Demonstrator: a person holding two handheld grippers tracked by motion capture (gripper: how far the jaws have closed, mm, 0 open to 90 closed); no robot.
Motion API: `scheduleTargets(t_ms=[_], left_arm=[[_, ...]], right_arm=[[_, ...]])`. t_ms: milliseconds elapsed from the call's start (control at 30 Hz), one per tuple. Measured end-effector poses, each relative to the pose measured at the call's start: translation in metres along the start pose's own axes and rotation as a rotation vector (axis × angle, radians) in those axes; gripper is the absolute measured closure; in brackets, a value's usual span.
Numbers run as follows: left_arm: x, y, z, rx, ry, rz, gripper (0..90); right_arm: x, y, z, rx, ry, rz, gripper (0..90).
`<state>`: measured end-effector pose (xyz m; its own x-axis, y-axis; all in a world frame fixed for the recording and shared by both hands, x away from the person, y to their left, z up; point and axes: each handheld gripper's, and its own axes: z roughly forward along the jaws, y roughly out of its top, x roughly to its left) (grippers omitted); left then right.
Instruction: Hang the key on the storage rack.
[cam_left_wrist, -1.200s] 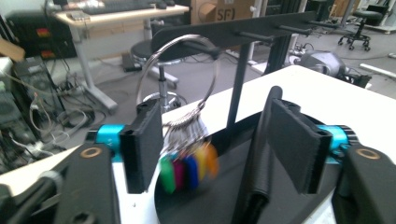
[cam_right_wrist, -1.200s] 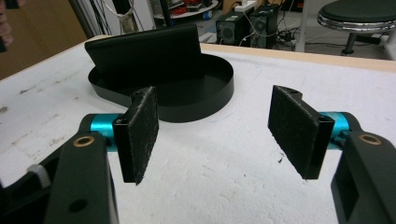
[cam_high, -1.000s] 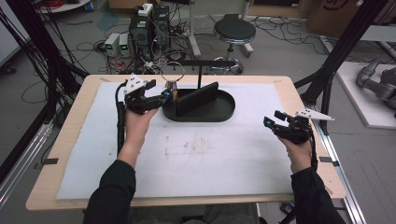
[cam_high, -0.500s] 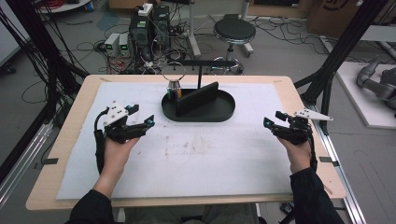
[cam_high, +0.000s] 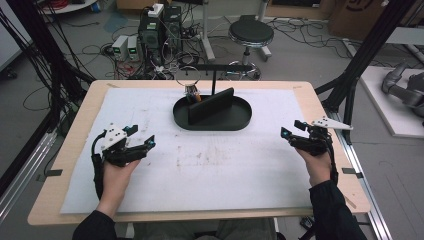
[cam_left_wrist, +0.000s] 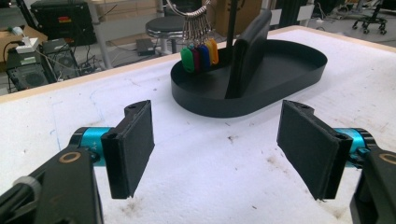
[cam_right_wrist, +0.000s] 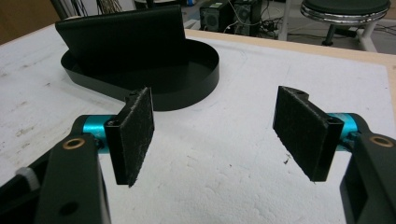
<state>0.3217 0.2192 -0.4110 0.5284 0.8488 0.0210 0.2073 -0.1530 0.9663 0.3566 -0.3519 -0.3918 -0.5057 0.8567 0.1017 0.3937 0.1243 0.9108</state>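
Observation:
A black oval tray (cam_high: 241, 121) (cam_left_wrist: 299, 79) (cam_right_wrist: 196, 70) stands at the far middle of the white mat. A flat black case (cam_high: 211, 106) (cam_left_wrist: 250, 51) (cam_right_wrist: 126, 39) stands on edge in it. A ring of coloured key tags (cam_high: 192, 92) (cam_left_wrist: 200, 56) hangs from the stand's bar over the tray's left end. My left gripper (cam_high: 141, 135) (cam_left_wrist: 217, 135) hovers low over the mat's near left, open, jaws just opened wider, nothing between them. My right gripper (cam_high: 291, 128) (cam_right_wrist: 215, 126) is at the mat's right, likewise open, just opened wider and empty.
The white mat (cam_high: 225, 170) covers most of the wooden table (cam_high: 80, 135). Behind the table stand a stool (cam_high: 250, 32), computer boxes (cam_high: 150, 30) and cables on the floor. Black frame posts (cam_high: 360, 65) rise at both sides.
My left gripper has drawn back from the key tags at the tray's left end to the near left of the mat and sunk lower. The right gripper stays in place.

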Motion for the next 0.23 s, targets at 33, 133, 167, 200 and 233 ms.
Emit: scheduleTargets(t_ms=[33, 133, 167, 200, 233], left_arm=[[0.0001, -0.0004, 0.0, 0.003, -0.001, 0.003, 27.2], [0.0004, -0.0017, 0.0003, 0.005, -0.002, -0.002, 27.2], [-0.0001, -0.0022, 0.0004, 0.004, 0.003, -0.007, 27.2], [0.0002, -0.0026, 0.0003, 0.005, 0.002, -0.006, 27.2], [0.0001, -0.003, 0.0005, 0.004, 0.001, -0.009, 27.0]], right_arm=[[-0.0002, -0.0002, 0.0, 0.001, -0.001, 0.0, 29.2], [-0.0006, -0.0003, -0.0003, 0.004, -0.004, 0.002, 28.9], [-0.0008, -0.0003, -0.0002, 0.003, -0.006, 0.002, 28.8], [-0.0011, -0.0004, -0.0001, 0.001, -0.006, 0.002, 28.6], [-0.0017, -0.0004, 0.0002, 0.0, -0.008, 0.0, 28.5]])
